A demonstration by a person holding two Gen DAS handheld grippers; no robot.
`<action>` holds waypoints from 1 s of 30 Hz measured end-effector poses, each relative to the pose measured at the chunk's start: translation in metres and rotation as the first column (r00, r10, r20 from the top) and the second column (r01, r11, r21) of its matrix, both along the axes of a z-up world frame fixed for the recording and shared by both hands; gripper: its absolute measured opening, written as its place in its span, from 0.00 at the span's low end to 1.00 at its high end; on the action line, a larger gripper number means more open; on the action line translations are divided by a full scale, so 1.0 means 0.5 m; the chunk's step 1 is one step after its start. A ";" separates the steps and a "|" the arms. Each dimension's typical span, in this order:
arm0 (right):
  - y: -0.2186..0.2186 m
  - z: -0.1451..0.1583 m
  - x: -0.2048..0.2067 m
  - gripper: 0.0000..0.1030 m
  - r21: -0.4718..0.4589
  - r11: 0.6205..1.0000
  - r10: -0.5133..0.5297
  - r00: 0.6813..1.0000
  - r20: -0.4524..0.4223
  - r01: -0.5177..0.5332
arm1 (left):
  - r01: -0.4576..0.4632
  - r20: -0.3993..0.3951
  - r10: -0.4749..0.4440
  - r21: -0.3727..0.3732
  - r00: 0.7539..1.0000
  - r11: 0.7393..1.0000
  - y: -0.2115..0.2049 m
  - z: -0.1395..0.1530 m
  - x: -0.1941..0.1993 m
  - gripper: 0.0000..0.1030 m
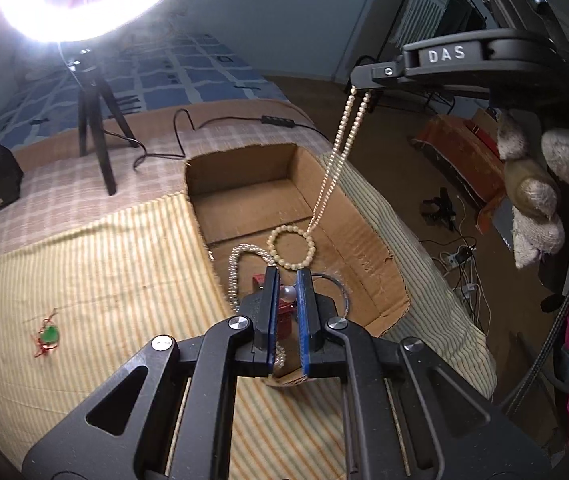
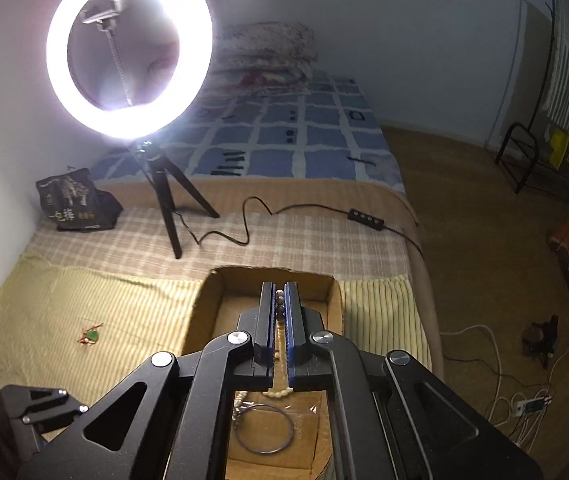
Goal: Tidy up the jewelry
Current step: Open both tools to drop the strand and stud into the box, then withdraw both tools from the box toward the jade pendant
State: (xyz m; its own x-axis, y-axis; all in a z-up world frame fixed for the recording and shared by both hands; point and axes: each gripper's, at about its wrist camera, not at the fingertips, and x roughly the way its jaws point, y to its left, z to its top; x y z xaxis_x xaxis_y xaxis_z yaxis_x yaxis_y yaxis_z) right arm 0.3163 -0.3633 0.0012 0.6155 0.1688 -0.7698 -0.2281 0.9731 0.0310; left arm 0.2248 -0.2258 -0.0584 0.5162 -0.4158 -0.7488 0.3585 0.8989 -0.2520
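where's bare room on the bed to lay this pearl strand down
Free: striped cloth between the cardboard box and the green charm, and ahead of the charm toward the tripod. Crowded: inside the box, with beads and a bangle.

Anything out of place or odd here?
One stray: a small green pendant on tangled red cord lies alone on the yellow striped cloth, outside the open cardboard box that holds the other jewelry. The box's near rim is also torn and ragged.

Left gripper (image 1: 287, 280) angled downward, jaws closed. Right gripper (image 2: 280, 300) angled downward, jaws closed.
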 end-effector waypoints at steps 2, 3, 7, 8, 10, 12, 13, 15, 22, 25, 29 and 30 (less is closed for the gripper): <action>-0.012 -0.017 0.011 0.03 0.007 1.000 -0.006 1.000 -0.012 0.006 | 0.004 -0.004 -0.004 0.008 1.000 1.000 -0.014 -0.009 0.002 0.06; -0.018 -0.025 0.015 0.03 0.012 1.000 -0.008 1.000 -0.018 0.009 | 0.006 -0.005 -0.006 0.011 1.000 1.000 -0.019 -0.012 0.003 0.06; -0.032 -0.058 0.033 0.03 0.040 0.999 -0.012 0.999 -0.048 0.013 | 0.016 -0.001 -0.016 0.032 1.000 0.999 -0.042 -0.026 0.007 0.06; -0.034 -0.062 0.034 0.03 0.045 0.999 -0.010 0.999 -0.053 0.013 | 0.018 -0.003 -0.018 0.034 1.000 0.999 -0.045 -0.029 0.008 0.06; -0.036 -0.075 0.041 0.03 0.056 0.998 -0.007 0.998 -0.066 0.010 | 0.020 -0.008 -0.020 0.037 1.000 0.999 -0.051 -0.035 0.010 0.06; -0.035 -0.088 0.045 0.03 0.056 0.998 -0.002 0.997 -0.078 0.007 | 0.024 -0.011 -0.023 0.043 1.000 0.999 -0.056 -0.039 0.011 0.06; -0.035 -0.093 0.045 0.03 0.055 0.998 -0.001 0.997 -0.082 0.005 | 0.028 -0.010 -0.027 0.048 1.000 0.998 -0.060 -0.042 0.011 0.06; -0.034 -0.102 0.046 0.03 0.054 0.999 0.002 0.996 -0.090 0.002 | 0.035 -0.011 -0.034 0.054 0.999 0.998 -0.065 -0.045 0.011 0.06; -0.035 -0.119 0.047 0.03 0.047 0.999 0.001 0.995 -0.102 0.004 | 0.041 -0.002 -0.041 0.063 0.999 0.997 -0.074 -0.048 0.009 0.06; -0.036 -0.121 0.046 0.03 0.050 0.999 0.001 0.995 -0.103 0.004 | 0.046 -0.004 -0.046 0.078 0.999 0.996 -0.076 -0.049 0.007 0.12; -0.035 -0.119 0.041 0.46 0.031 0.999 -0.008 0.996 -0.087 0.011 | 0.027 0.008 -0.027 0.079 1.000 0.997 -0.073 -0.047 0.005 0.53; -0.034 -0.116 0.037 0.52 0.025 1.000 -0.013 0.997 -0.074 0.015 | 0.023 0.012 -0.024 0.079 1.000 0.997 -0.072 -0.046 0.005 0.53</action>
State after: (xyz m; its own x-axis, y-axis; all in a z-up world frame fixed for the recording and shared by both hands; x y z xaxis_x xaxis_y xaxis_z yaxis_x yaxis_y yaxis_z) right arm 0.3346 -0.3802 -0.0570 0.5596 0.1807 -0.8088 -0.2108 0.9749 0.0720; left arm 0.2271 -0.2616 -0.0815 0.5173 -0.3678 -0.7728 0.3822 0.9072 -0.1760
